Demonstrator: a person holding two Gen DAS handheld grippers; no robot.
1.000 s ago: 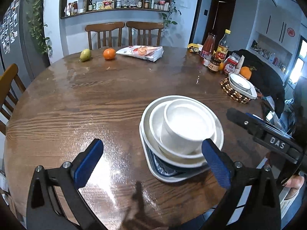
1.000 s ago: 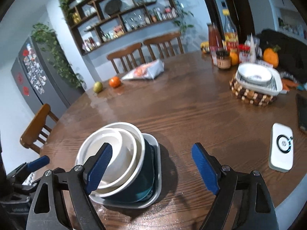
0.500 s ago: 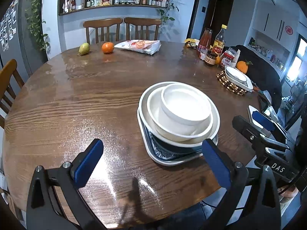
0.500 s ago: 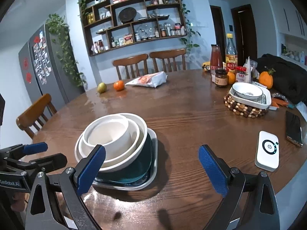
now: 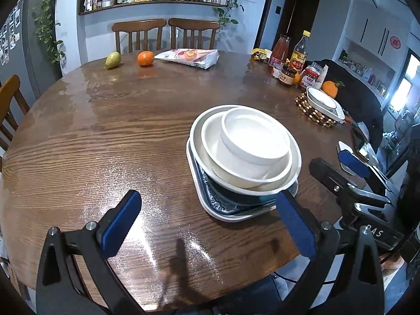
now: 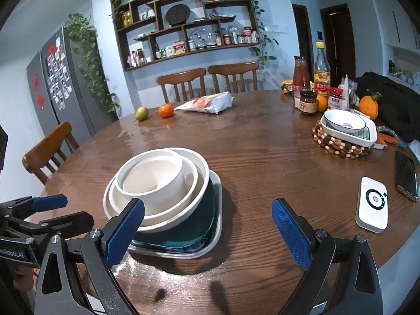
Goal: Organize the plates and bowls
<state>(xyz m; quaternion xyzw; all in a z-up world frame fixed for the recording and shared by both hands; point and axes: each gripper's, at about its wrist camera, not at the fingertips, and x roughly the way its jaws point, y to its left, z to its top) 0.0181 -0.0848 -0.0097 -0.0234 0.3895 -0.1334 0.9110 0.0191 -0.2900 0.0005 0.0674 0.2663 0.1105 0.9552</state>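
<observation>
— Two grippers, both empty: your left gripper (image 5: 210,225) has its fingers spread wide over bare wood at the near edge of the tabletop (image 5: 105,136), and your right gripper (image 6: 207,228) is spread just as wide, pinching nothing.

— Where does the stack lie from each?

— From your left one, the stack (image 5: 244,157) sits ahead and to the right; its near corner is just beside your right-hand blue pad (image 5: 294,225), which overlaps the square plate (image 5: 225,207) in the view, though I cannot tell whether it touches. From your right one, the same stack (image 6: 162,197) is ahead and to the left, with your left-hand pad (image 6: 124,232) crossing in front of its rim.

— So it lies between them?

— Yes, between the two, near the tabletop's near edge. It has no long axis to speak of: a small white bowl (image 6: 151,176) nests in two wider ones, on a dark bowl, on the square plate.

— Which is nearer?

— About even, I judge. Both are held low and level, pointing across the table. One more dish (image 6: 346,128) rests on a beaded trivet (image 6: 338,144) near the far right edge, closer to your right hand.
</observation>
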